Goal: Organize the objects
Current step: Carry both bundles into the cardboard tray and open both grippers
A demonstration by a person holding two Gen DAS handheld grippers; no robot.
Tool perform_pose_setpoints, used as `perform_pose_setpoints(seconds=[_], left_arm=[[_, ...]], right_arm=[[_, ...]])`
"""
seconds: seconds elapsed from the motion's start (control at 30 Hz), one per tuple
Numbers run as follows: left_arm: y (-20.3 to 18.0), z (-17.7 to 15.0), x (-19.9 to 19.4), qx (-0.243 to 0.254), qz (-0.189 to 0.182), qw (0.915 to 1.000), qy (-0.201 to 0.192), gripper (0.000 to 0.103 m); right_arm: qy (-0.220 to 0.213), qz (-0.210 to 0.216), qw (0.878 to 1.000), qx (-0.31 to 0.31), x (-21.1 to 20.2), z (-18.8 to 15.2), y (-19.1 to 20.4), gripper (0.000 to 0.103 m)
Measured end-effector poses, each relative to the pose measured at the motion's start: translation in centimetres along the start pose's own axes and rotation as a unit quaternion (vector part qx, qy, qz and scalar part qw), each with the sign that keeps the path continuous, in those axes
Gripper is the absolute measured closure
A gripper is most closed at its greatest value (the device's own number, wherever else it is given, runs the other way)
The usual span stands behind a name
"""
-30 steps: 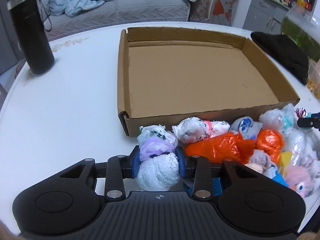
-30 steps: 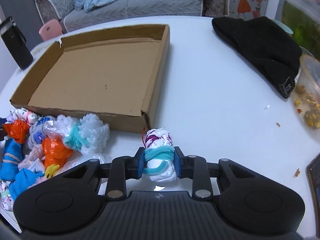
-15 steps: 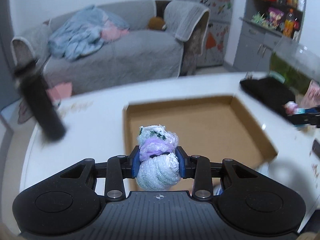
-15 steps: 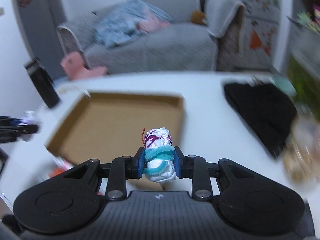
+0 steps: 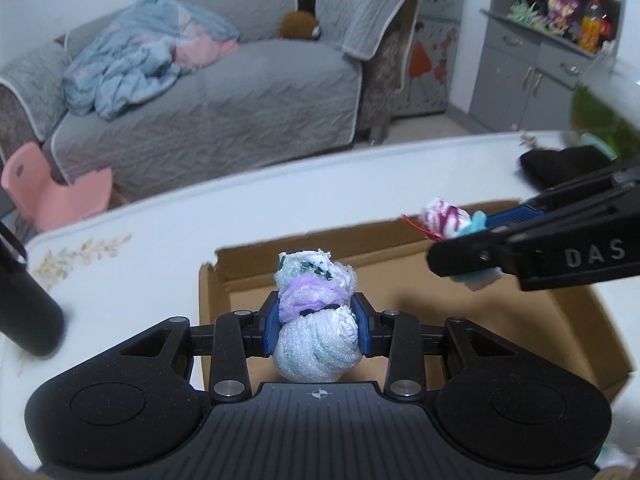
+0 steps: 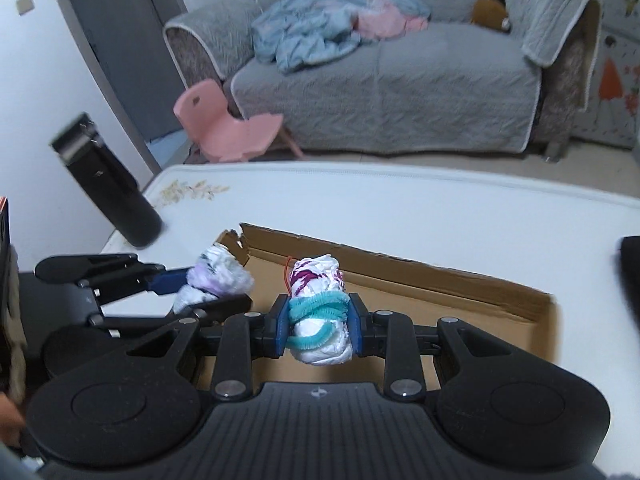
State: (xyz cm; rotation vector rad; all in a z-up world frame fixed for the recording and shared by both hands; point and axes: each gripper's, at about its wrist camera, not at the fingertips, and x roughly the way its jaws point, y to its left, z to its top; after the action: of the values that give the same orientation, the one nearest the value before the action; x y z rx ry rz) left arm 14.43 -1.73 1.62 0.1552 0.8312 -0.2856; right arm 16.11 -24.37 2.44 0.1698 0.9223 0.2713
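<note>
My left gripper [image 5: 316, 330] is shut on a white bundle tied with a purple band [image 5: 314, 322], held in the air over the near left part of the shallow cardboard box [image 5: 568, 328]. My right gripper [image 6: 319, 328] is shut on a white and magenta bundle tied with a teal pipe cleaner [image 6: 318, 316], also above the cardboard box [image 6: 460, 280]. Each gripper shows in the other's view: the right gripper [image 5: 460, 236] at the right with its bundle [image 5: 442, 220], the left gripper [image 6: 208, 284] at the left with its bundle [image 6: 218, 276].
A black flask [image 6: 108, 188] stands on the white table [image 6: 400, 208] left of the box, seen also as a flask [image 5: 24, 312] in the left wrist view. A black cloth [image 5: 560, 162] lies at the far right. Beyond the table are a grey sofa [image 5: 208, 104] and a pink chair [image 6: 228, 124].
Both grippers have lifted their bundles off the table near the pile and carried them forward over the box. The pile of bundles has dropped out of view.
</note>
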Motion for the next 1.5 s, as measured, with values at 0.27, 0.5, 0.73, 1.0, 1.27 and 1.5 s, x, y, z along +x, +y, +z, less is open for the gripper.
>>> perform_pose_setpoints(seconds=[0.27,0.5,0.73,1.0,1.27,1.5], left_arm=[[1.2,-1.2,3.1,0.007,0.013,0.9997,0.02,0.06],[0.2,-1.3,3.7,0.024,0.032,0.9989,0.025,0.054],[-0.3,-1.4,3.7,0.033,0.042,0.9982,0.03,0.036],[-0.6,-0.9,1.9,0.028,0.031,0.9988,0.024,0.03],[0.8,-1.2,-2.7,-0.015,0.017,0.9996,0.017,0.02],[2.0,-3.8,-9.9,-0.056,0.01,0.9984,0.0,0.013]], right_arm=[[0.042,-0.008,0.999,-0.01,4.2,0.1,1.0,0.076],[0.068,-0.025,0.997,-0.021,5.8,-0.4,1.4,0.073],[0.063,-0.032,0.997,-0.025,4.9,-0.3,1.8,0.049],[0.059,-0.041,0.996,-0.045,3.5,-0.5,2.4,0.048],[0.036,-0.041,0.997,-0.048,-1.4,-0.9,1.9,0.045],[-0.009,-0.03,0.997,-0.065,-9.0,-4.0,0.9,0.041]])
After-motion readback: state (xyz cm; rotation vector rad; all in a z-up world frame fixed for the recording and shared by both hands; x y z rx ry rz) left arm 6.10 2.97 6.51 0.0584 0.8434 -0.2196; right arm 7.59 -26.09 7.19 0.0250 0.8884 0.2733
